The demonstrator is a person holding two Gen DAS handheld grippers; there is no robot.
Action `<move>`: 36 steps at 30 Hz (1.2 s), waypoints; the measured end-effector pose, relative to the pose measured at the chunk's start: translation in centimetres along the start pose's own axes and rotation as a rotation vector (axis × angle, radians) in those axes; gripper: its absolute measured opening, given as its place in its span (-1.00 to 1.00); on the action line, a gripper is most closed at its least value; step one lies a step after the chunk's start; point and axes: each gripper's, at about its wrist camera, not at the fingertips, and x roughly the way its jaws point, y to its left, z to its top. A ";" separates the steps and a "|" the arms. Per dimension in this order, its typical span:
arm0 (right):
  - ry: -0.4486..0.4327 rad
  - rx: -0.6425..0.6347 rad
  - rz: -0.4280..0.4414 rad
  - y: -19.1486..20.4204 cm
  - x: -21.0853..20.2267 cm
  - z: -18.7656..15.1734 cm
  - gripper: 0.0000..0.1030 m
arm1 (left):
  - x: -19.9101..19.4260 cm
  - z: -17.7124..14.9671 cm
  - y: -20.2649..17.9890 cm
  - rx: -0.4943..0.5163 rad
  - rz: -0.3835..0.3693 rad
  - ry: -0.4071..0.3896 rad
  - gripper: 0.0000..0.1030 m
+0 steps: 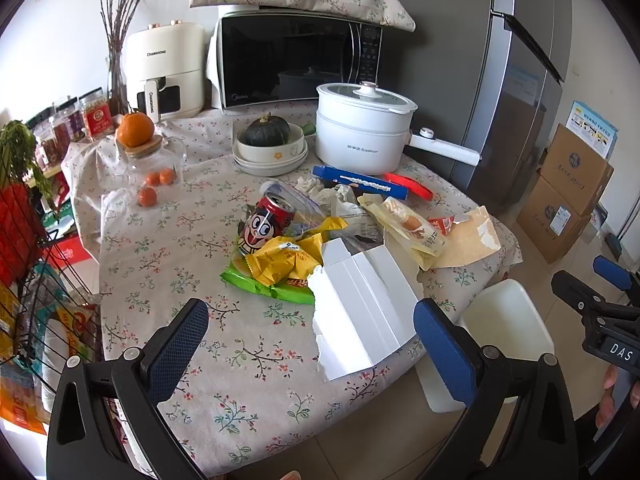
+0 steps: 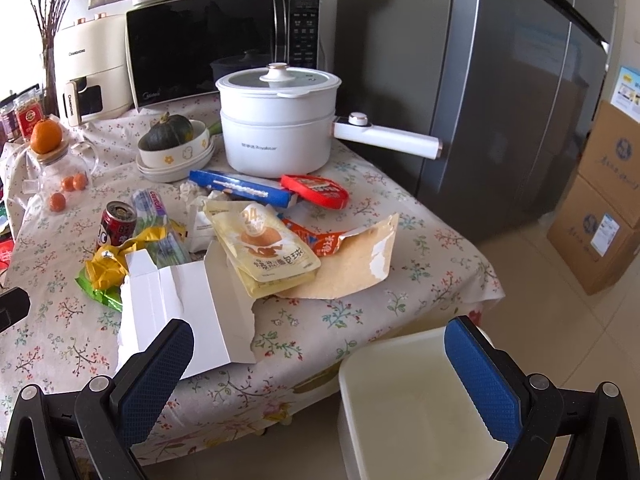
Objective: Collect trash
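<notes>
A pile of trash lies mid-table: a torn white carton, yellow wrappers on a green wrapper, a red drink can, a cream snack pouch, a torn brown bag, a blue box and a red lid. A white bin stands on the floor by the table's near right corner. My left gripper is open above the table's near edge. My right gripper is open above the bin's left rim.
A white electric pot, a bowl with a squash, a microwave, an air fryer and a glass jar with oranges stand at the back. A fridge and cardboard boxes are at right. A wire rack stands at left.
</notes>
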 end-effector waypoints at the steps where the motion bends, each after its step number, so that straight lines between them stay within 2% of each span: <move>1: 0.000 0.002 -0.001 -0.1 0.0 0.0 1.00 | 0.0 0.0 0.0 0.000 0.001 0.000 1.00; 36: 0.009 0.060 -0.004 -1.6 -0.7 -0.1 1.00 | -0.6 -0.1 -0.4 0.014 0.008 0.000 1.00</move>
